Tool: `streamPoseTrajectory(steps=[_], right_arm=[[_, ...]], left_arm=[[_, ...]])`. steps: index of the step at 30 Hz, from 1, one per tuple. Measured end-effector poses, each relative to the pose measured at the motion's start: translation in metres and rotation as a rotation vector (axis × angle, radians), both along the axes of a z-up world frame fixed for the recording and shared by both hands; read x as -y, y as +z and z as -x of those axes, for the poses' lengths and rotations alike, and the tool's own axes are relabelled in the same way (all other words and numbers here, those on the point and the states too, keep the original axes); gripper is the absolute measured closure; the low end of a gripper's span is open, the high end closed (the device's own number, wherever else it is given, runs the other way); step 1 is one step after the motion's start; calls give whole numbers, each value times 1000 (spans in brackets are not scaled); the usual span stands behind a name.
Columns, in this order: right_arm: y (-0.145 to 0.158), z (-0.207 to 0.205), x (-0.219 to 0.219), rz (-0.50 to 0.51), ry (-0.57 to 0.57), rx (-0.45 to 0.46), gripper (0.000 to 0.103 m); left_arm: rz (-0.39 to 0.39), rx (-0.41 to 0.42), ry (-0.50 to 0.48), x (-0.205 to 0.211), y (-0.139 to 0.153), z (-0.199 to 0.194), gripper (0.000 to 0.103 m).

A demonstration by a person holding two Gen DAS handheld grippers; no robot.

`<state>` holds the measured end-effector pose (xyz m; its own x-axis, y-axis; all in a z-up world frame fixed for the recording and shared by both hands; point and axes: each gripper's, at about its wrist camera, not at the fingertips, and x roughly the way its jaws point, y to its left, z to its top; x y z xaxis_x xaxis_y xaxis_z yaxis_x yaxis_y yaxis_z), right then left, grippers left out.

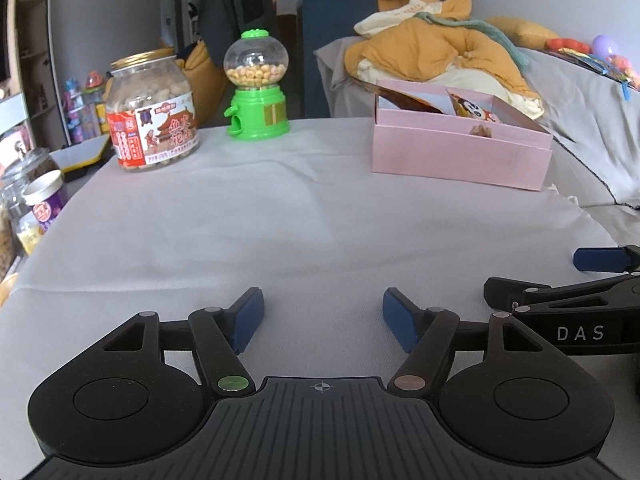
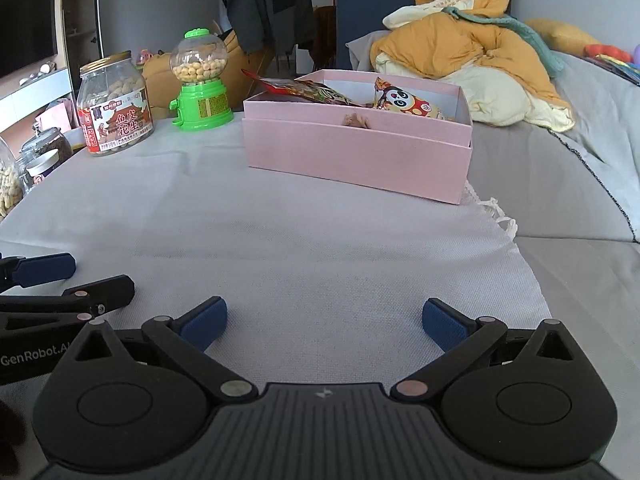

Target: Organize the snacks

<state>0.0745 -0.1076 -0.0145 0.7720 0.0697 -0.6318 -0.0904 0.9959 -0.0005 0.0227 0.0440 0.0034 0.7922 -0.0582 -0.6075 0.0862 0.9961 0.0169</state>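
Observation:
A pink box stands at the far right of the white cloth and holds several snack packets, among them a panda-print packet and a red packet. A clear jar of coated peanuts with a gold lid and a green candy dispenser stand at the far left. My left gripper is open and empty, low over the near cloth. My right gripper is open and empty beside it, also showing in the left wrist view.
Several glass jars and a purple-labelled tin sit off the table's left edge. A grey sofa with a heap of yellow clothing lies behind and right of the box. The cloth's fringed right edge is near the box.

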Motion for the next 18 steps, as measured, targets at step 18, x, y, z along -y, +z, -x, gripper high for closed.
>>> streamPoseTrajectory(steps=[18], right_arm=[[0,0,-1,0,0,0,0]], left_arm=[[3,0,-2,0,0,0,30]])
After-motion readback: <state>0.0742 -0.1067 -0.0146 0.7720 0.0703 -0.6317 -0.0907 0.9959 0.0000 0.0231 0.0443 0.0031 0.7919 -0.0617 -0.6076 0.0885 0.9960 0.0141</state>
